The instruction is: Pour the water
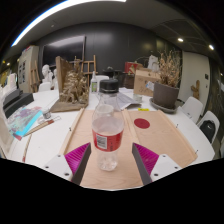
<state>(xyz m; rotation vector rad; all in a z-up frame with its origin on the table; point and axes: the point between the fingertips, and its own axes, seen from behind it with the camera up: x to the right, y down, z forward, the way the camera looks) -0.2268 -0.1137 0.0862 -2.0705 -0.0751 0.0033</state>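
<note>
A clear plastic water bottle [107, 135] with a red label stands upright on a light wooden board [160, 135]. It is between my gripper's [110, 172] two fingers, with a visible gap on each side. The gripper is open, and its magenta pads [72, 157] flank the bottle's clear lower part without pressing it. Beyond the bottle, further along the board, a container with a dark lid [108, 88] stands. A small red round disc [142, 123] lies on the board to the right of the bottle.
The board rests on a white table [45, 140]. Blue and clear items [25, 121] lie on the left; a dark bowl [165, 96] and boxes sit at the far right. Wooden models [72, 85] stand at the back left, and chairs [208, 125] are on the right.
</note>
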